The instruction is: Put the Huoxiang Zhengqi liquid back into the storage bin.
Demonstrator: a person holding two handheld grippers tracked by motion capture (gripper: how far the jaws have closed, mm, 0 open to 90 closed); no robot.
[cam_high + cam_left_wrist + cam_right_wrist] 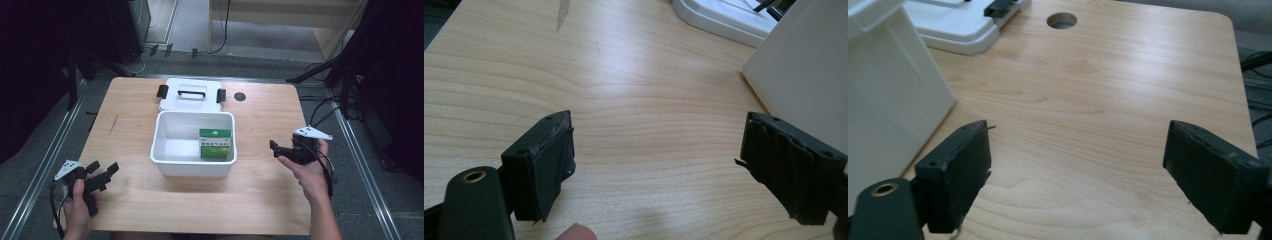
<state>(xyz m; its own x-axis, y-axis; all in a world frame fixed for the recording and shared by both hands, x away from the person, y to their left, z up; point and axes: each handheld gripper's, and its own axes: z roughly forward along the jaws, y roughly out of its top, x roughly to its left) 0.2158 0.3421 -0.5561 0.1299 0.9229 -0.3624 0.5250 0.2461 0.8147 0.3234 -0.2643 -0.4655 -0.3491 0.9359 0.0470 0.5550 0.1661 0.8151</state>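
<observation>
While both grippers idle with jaws spread wide and empty, the white bin (193,160) with its green box (215,143) sits between the left gripper (102,176) and right gripper (278,148); beyond lies the lid (191,94), probably next to fetch.

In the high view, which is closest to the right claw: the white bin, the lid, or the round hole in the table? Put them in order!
From the right claw:
1. White bin, just to its left, mid-table.
2. Round hole, farther back.
3. Lid, behind the bin, back left.
</observation>
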